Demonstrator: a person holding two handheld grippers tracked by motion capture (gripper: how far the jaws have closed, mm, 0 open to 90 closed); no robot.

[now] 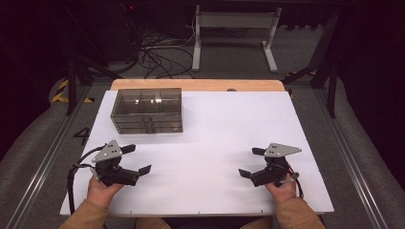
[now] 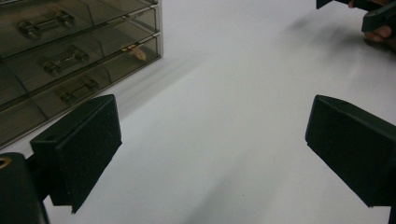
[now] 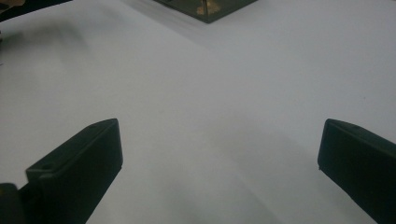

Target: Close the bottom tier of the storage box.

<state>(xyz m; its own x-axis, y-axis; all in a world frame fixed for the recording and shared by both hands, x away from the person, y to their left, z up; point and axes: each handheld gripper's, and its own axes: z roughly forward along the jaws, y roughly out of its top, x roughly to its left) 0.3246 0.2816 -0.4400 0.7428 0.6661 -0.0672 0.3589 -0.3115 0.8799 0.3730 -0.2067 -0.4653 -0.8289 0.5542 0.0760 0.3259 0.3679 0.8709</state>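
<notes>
A smoky see-through drawer box (image 1: 147, 110) stands at the back left of the white table top (image 1: 224, 129), its drawers shut. My left gripper (image 1: 139, 159) rests low at the front left, jaws wide open, nothing between them. In the left gripper view the box (image 2: 70, 56) lies ahead to the left of the open jaws (image 2: 212, 149), with small handles on its drawer fronts and a small tan thing inside the lowest one. My right gripper (image 1: 249, 162) sits at the front right, open and empty. The right gripper view has its jaws (image 3: 219, 163) spread over bare white surface, the box corner (image 3: 205, 7) far ahead.
A wooden strip (image 1: 198, 85) runs along the table's far edge. Beyond it, loose cables (image 1: 157, 57) and a white desk frame (image 1: 234, 33) stand on the grey floor. Metal rails (image 1: 47, 157) flank the table. The other hand's gripper (image 2: 369, 14) appears far off in the left gripper view.
</notes>
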